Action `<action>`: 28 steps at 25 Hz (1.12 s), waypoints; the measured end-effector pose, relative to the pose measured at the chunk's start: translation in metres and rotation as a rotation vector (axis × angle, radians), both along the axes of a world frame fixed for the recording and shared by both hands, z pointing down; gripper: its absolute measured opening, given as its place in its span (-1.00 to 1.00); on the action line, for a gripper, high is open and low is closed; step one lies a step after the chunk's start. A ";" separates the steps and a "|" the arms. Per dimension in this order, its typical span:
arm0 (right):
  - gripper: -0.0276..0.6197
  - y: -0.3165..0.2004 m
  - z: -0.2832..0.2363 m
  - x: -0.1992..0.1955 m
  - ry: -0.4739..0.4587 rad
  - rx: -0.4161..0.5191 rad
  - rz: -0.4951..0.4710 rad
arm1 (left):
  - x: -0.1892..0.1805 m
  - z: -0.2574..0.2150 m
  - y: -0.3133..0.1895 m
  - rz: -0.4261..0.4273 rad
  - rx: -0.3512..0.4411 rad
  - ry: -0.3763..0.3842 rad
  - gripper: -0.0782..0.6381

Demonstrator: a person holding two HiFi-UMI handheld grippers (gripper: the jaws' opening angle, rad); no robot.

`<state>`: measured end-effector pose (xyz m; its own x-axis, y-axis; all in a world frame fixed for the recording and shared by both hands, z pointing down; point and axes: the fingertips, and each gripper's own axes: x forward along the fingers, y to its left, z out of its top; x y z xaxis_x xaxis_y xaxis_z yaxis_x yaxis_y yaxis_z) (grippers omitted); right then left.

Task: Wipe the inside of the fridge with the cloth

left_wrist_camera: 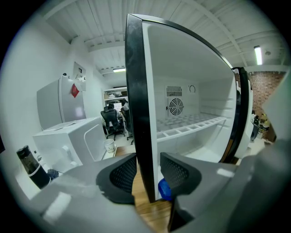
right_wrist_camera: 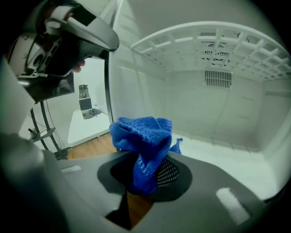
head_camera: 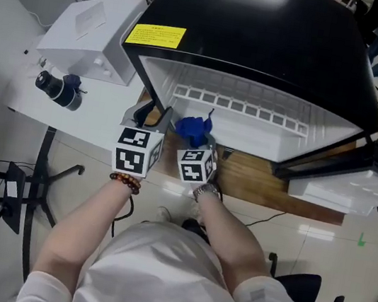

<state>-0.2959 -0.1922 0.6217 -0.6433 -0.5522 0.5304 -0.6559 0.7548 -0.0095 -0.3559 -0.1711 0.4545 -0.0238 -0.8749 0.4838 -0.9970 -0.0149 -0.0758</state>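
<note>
While the left gripper [left_wrist_camera: 145, 175] stands clamped across the thin side wall [left_wrist_camera: 136, 91] of the one fridge [head_camera: 265, 37], black outside and smooth white inside, the right gripper [right_wrist_camera: 145, 175] is closed on the single blue cloth [right_wrist_camera: 143, 136]. The cloth is a nubbly terry bunch held at the fridge's open mouth, just above its white plastic floor. Inside show one slotted white shelf [left_wrist_camera: 191, 125] and one round fan grille [left_wrist_camera: 176, 107].

I look steeply down from the head view, fridge [head_camera: 264, 44] at twelve o'clock. My left gripper view hugs its side wall edge, facing in — the right gripper view sits inside; both share the shelf [left_wrist_camera: 191, 125] and cloth [right_wrist_camera: 143, 141].
</note>
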 end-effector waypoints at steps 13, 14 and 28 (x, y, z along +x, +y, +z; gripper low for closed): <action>-0.64 -0.024 0.001 0.097 0.005 0.024 0.161 | 0.000 -0.003 0.000 -0.012 0.026 0.021 -0.34; -0.64 -0.026 0.001 0.106 0.006 0.027 0.174 | 0.000 -0.003 0.000 -0.011 0.027 0.022 -0.34; -0.64 -0.054 0.001 0.202 0.042 0.050 0.335 | -0.001 -0.003 0.001 -0.012 0.033 0.028 -0.34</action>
<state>-0.0938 -0.2458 0.6223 -0.4002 -0.7552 0.5192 -0.8664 0.4964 0.0541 -0.3566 -0.1702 0.4512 -0.0214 -0.8900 0.4554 -0.9988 -0.0009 -0.0486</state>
